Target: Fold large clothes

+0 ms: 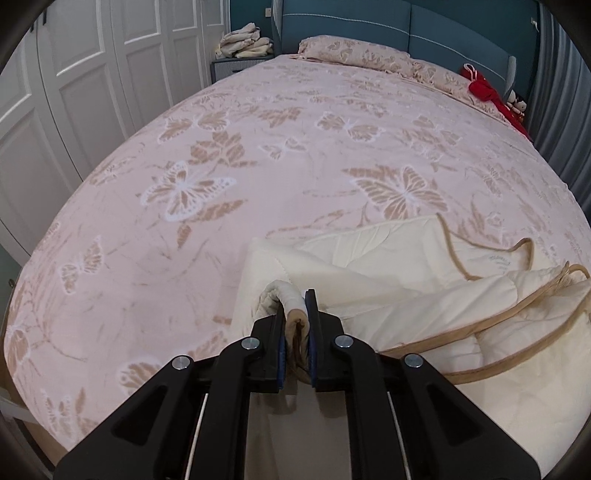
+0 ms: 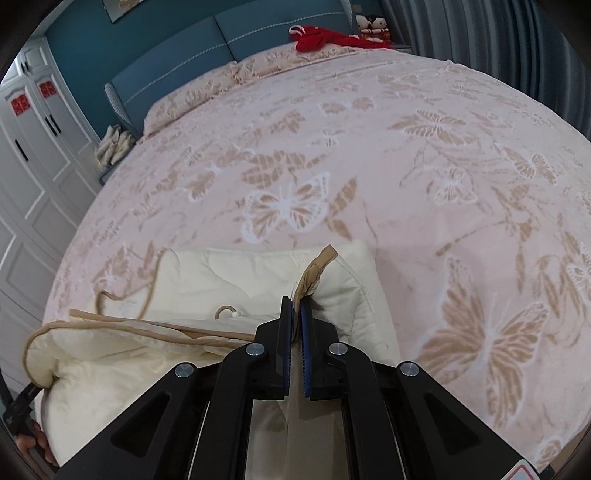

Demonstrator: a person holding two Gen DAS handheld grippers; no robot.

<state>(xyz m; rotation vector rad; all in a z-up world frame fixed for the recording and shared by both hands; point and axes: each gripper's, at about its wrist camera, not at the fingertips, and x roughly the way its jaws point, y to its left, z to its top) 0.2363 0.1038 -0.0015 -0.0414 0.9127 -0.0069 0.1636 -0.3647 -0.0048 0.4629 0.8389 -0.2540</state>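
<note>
Here: butterfly bedspread (image 1: 258, 155), teal headboard (image 1: 424, 26), maybe dolls (image 2: 371, 24) behind.

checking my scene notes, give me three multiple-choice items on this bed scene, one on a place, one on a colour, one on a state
1. Where does the red cloth lie?
A. by the headboard
B. at the foot of the bed
C. on the floor

2. What colour is the cream quilt's trim?
A. blue
B. tan
C. black

3. What is the left hand-held gripper doing?
A. standing open
B. shut on nothing
C. shut on the quilt's edge

Answers:
1 A, it sits at the bed's far end near the blue headboard.
2 B, a tan band runs along the edges.
3 C, folded fabric is pinched between its fingers.
</note>
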